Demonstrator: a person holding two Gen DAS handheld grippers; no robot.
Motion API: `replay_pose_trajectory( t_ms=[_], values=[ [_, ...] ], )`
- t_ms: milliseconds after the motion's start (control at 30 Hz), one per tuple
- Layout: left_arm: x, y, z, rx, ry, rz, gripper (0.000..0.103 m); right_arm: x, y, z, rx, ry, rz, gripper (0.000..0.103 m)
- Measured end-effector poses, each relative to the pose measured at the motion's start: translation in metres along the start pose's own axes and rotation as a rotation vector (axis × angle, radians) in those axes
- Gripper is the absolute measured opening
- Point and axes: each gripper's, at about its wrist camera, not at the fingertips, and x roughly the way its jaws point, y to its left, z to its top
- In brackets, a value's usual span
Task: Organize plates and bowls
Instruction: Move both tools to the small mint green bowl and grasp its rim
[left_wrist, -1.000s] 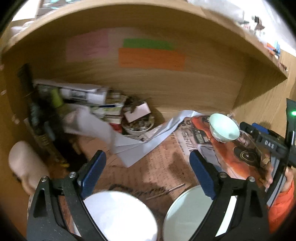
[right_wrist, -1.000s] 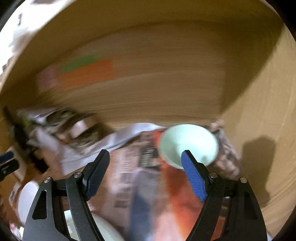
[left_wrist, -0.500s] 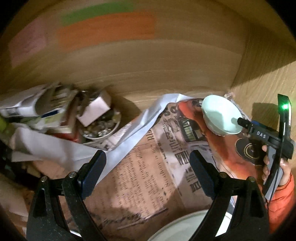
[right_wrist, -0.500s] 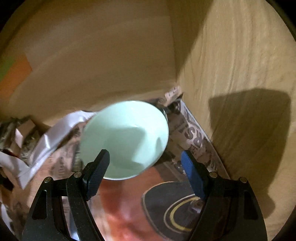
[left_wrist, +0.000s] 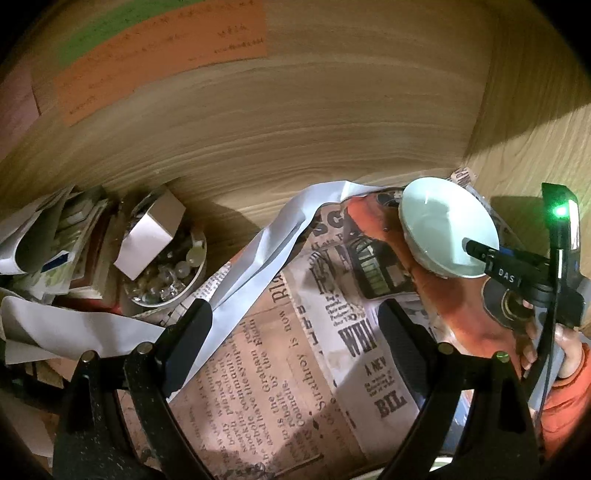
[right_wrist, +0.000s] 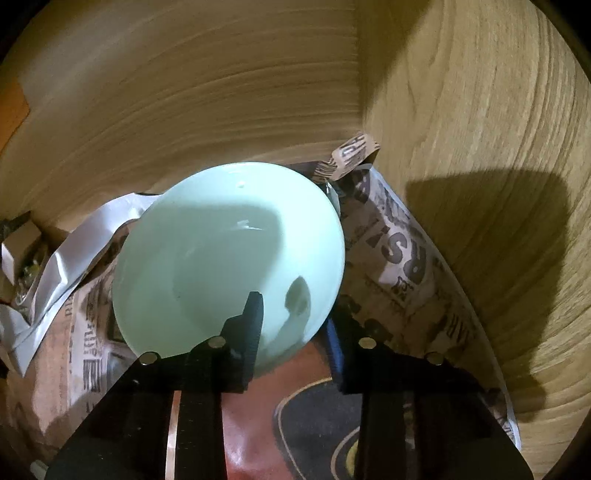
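Pale-green bowl (right_wrist: 229, 258) has its near rim pinched by the right claw (right_wrist: 291, 325), whose jaws have just been closing. Left claw (left_wrist: 295, 332) gapes wide over newspaper (left_wrist: 280, 369), gripping nothing.

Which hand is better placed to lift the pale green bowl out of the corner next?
Right. The right tool has just closed over the bowl rim; the left tool hangs open over newspaper, holding nothing.
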Motion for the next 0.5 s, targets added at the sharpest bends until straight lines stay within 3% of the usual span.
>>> replay_pose_trajectory(
  t_ms=[333,433,500],
  values=[
    [0.024,0.001,-0.001,-0.016,0.06,0.012,0.089,-0.016,0.038,-0.024,-0.166,0.062,0.186,0.025],
    [0.032,0.002,-0.001,-0.021,0.095,-0.001,0.081,-0.026,0.05,-0.036,-0.227,0.079,0.247,0.024],
    [0.039,0.003,-0.002,-0.021,0.128,-0.005,0.07,-0.029,0.052,-0.039,-0.24,0.091,0.283,0.024]
  ],
)
